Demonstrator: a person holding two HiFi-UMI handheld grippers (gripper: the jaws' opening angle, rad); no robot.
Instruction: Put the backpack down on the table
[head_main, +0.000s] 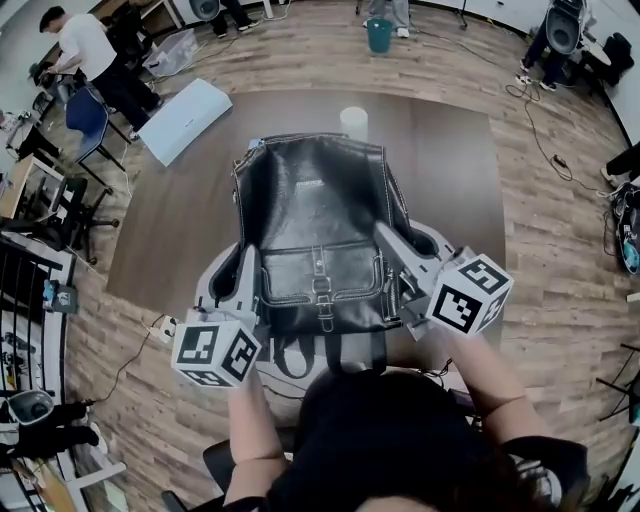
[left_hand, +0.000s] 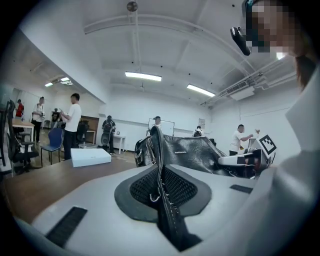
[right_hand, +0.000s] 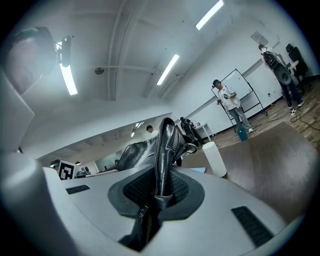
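Note:
A black leather backpack (head_main: 315, 230) with white stitching is over the near half of the brown table (head_main: 180, 220), its front pocket facing up. My left gripper (head_main: 245, 268) is shut on the bag's left edge and my right gripper (head_main: 393, 243) is shut on its right edge. In the left gripper view the jaws (left_hand: 161, 189) pinch a stitched seam of the backpack (left_hand: 192, 151), and the right gripper (left_hand: 249, 160) shows beyond it. In the right gripper view the jaws (right_hand: 159, 192) clamp a zipped edge of the backpack (right_hand: 166, 145). Whether the bag's underside rests on the table cannot be told.
A white cylinder (head_main: 353, 122) stands on the table just beyond the bag, and a flat white box (head_main: 185, 118) lies at the far left corner. Office chairs and a person (head_main: 90, 55) are at the left. A teal bin (head_main: 379, 35) stands on the floor beyond.

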